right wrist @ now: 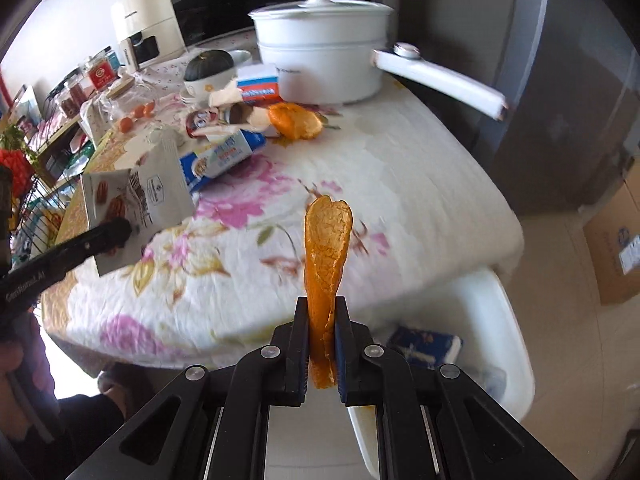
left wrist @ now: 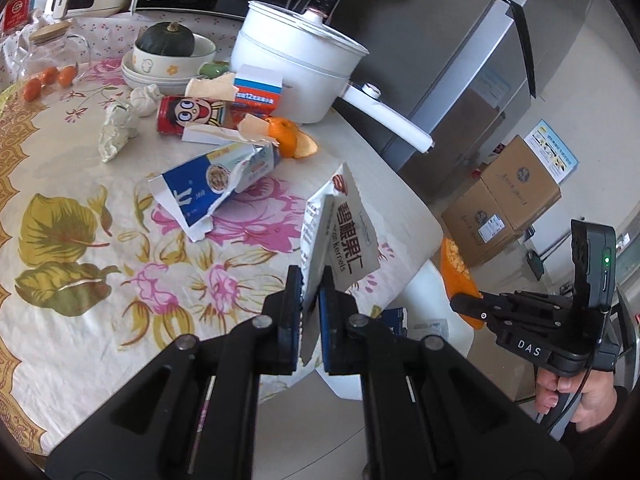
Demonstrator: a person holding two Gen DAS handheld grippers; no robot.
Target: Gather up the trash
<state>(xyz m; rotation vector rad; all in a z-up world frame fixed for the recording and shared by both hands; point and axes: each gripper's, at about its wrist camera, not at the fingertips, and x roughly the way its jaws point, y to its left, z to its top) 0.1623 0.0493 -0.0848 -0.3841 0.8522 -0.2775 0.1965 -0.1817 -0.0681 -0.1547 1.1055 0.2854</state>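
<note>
My left gripper (left wrist: 310, 280) is shut on a white pecan-kernel snack bag (left wrist: 344, 232), held above the table's right edge; the bag also shows in the right wrist view (right wrist: 140, 196). My right gripper (right wrist: 322, 312) is shut on a strip of orange peel (right wrist: 326, 248), held over a white trash bin (right wrist: 496, 320) beside the table. In the left wrist view the right gripper (left wrist: 464, 304) shows with the peel (left wrist: 456, 272). On the table lie a torn blue-and-white carton (left wrist: 212, 184), a red can (left wrist: 188, 114), crumpled paper (left wrist: 118, 128) and more orange peel (left wrist: 288, 136).
A white pot (left wrist: 296, 68) with a long handle stands at the table's far side, next to stacked bowls holding a squash (left wrist: 166, 40). A glass jar and small tomatoes (left wrist: 48, 78) are far left. Cardboard boxes (left wrist: 508, 200) and a fridge (left wrist: 472, 60) stand to the right.
</note>
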